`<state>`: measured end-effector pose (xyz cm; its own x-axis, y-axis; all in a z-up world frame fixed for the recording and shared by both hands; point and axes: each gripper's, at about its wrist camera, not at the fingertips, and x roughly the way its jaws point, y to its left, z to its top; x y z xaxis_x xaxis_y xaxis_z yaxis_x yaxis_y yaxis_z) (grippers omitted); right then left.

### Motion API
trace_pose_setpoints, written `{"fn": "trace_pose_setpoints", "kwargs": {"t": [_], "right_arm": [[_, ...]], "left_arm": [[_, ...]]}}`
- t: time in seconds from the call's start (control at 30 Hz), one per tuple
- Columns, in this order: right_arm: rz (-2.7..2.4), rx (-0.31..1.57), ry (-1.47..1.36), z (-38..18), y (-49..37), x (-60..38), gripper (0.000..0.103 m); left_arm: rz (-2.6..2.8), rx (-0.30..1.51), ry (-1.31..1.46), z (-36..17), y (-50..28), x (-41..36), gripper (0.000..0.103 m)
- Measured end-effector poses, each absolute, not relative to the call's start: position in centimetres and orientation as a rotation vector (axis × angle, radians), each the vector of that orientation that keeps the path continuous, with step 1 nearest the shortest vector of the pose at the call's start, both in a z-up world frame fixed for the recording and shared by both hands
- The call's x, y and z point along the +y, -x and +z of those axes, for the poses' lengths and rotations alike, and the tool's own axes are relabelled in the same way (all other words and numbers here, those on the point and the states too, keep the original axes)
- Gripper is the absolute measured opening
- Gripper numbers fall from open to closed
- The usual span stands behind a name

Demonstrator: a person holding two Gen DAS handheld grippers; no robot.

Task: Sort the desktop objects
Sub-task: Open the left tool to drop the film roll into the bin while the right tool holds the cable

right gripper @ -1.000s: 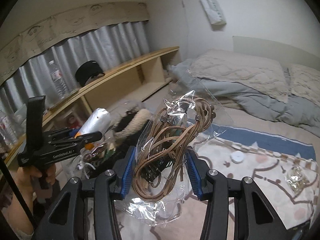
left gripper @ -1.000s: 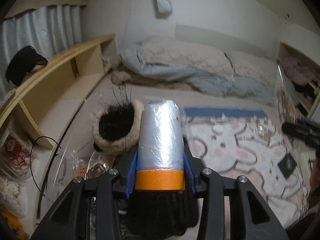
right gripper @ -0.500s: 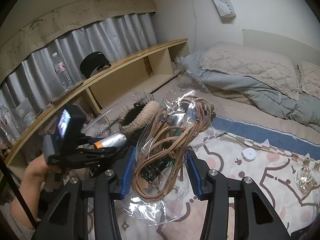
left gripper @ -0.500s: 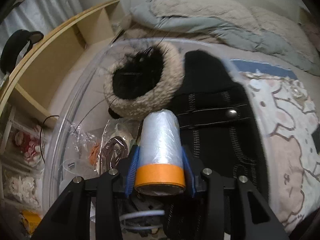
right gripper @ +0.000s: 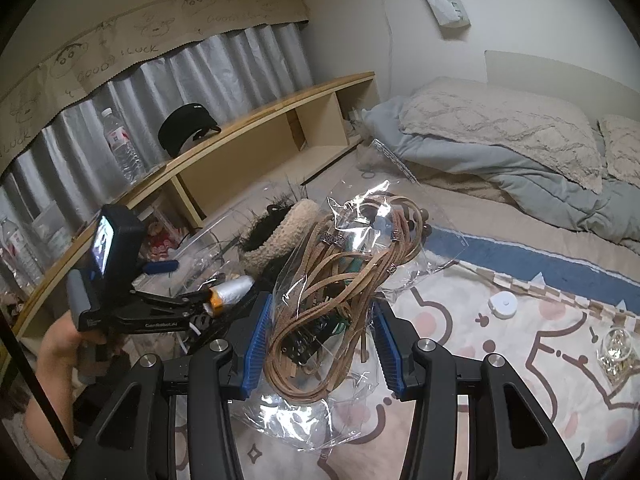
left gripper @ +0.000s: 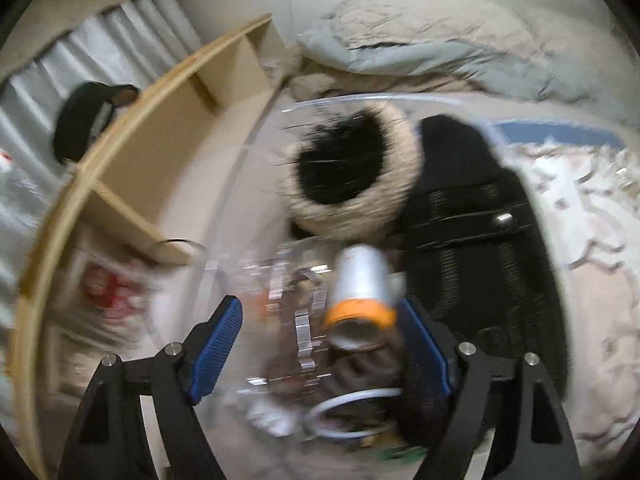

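Note:
My left gripper (left gripper: 320, 344) is open over a clear plastic bin (left gripper: 240, 168). A silver roll with an orange band (left gripper: 360, 292) lies loose between the spread blue pads, tilted, near the right pad; the view is blurred. The roll (right gripper: 230, 290) and the left gripper (right gripper: 192, 300) also show in the right wrist view. The bin holds a furry beige and black hat (left gripper: 344, 176), black fabric (left gripper: 472, 216) and small clear packets. My right gripper (right gripper: 320, 336) is shut on a clear bag of tan leather cords (right gripper: 344, 280), held above the patterned blanket (right gripper: 520, 360).
A wooden shelf (right gripper: 248, 136) runs along the left with a black cap (right gripper: 184, 124) and water bottles (right gripper: 122, 148). A white round item (right gripper: 502, 304) and a small packet of gold bits (right gripper: 618, 356) lie on the blanket. Pillows and a grey duvet (right gripper: 520, 160) lie behind.
My left gripper has opened and let go of the silver roll, which now tilts loose over the bin. My right gripper still holds the bag of cords, barely moved.

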<state>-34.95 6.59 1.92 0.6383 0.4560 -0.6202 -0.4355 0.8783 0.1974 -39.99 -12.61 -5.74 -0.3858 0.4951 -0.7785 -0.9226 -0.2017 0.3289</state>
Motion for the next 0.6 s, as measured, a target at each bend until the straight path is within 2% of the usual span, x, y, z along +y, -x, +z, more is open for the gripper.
{"fn": "trace_pose_setpoints", "kwargs": {"t": [0.1,0.3,0.6], "right_arm": [[0.517,0.720,-0.024,1.8,35.0,6.8,0.049],[0.522,0.732,-0.018,1.5,34.7,6.9,0.049],[0.523,0.747,-0.035,1.1,34.0,6.1,0.049]], "left_arm": [[1.866,1.066,0.614,-6.2,40.7,-12.3,0.080],[1.868,1.124,0.662,-7.8,41.7,-11.2,0.080],[1.779,1.295,0.669,-11.5,39.2,-7.8,0.080]]}}
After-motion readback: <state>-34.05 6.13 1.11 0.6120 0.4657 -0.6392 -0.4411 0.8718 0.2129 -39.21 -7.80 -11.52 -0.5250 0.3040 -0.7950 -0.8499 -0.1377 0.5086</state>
